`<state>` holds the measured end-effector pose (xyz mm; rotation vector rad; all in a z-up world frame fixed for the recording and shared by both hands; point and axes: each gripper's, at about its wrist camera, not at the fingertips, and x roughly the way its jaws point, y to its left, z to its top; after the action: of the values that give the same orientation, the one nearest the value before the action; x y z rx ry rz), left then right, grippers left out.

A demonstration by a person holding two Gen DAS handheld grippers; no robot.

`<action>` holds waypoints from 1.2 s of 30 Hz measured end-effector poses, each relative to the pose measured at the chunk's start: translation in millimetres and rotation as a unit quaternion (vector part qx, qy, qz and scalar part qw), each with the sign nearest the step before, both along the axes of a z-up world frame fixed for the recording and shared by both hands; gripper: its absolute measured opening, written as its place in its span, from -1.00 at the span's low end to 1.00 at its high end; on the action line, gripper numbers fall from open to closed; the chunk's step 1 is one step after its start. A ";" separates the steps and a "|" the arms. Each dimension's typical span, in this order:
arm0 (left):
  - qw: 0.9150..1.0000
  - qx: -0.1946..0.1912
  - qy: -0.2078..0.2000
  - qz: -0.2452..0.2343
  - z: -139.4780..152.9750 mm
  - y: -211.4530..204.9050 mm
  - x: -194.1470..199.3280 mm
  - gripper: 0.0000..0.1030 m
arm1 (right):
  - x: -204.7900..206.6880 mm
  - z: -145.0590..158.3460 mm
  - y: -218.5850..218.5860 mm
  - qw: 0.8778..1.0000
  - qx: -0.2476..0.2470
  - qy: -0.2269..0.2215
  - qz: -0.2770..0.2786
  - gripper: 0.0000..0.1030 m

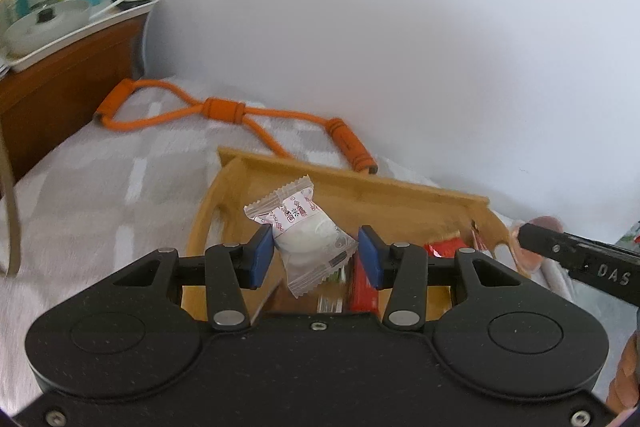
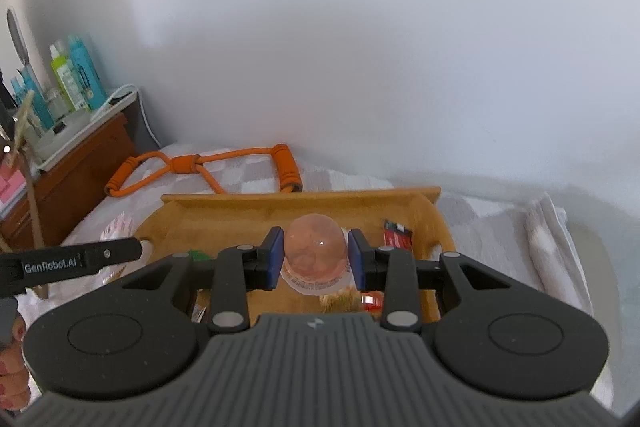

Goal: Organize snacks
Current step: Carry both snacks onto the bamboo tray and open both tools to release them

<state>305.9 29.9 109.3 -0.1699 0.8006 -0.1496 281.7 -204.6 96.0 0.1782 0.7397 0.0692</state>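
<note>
Above the wooden tray (image 2: 300, 201), my left claw (image 1: 316, 255) pinches a wrapped white sweet (image 1: 306, 237) while my right claw (image 2: 314, 257) clamps a pink jelly cup (image 2: 314, 245).

A: Count from the wooden tray (image 2: 304, 205)?

B: One tray. Above it: one white wrapped snack (image 1: 308, 235), one pink jelly cup (image 2: 314, 247). Two grippers over it.

A: Inside the tray?

B: At least two red packets (image 1: 364, 283), one at the right wall (image 2: 398, 233). Rest is hidden.

A: Behind the tray?

B: One orange resistance band (image 2: 200, 165), two handles. Far left of the tray: several bottles (image 2: 80, 75); exact number unclear.
</note>
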 end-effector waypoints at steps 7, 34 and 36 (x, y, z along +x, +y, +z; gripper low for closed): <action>1.000 0.005 0.006 -0.023 -25.3 -15.2 51.5 -0.16 | 50.3 -20.8 -0.5 1.000 0.002 0.019 -0.008 -0.24; 0.998 0.049 0.037 -0.025 -100.3 -33.1 97.9 -0.15 | 106.6 -103.2 16.5 0.998 -0.031 0.061 0.011 -0.24; 0.998 0.049 0.037 -0.025 -100.6 -33.4 97.9 -0.15 | 105.9 -104.2 16.7 0.998 -0.033 0.060 0.011 -0.24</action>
<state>403.8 -3.5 8.7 -0.0623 0.8835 -0.1508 387.6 -187.9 -8.2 0.1123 0.8624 0.0554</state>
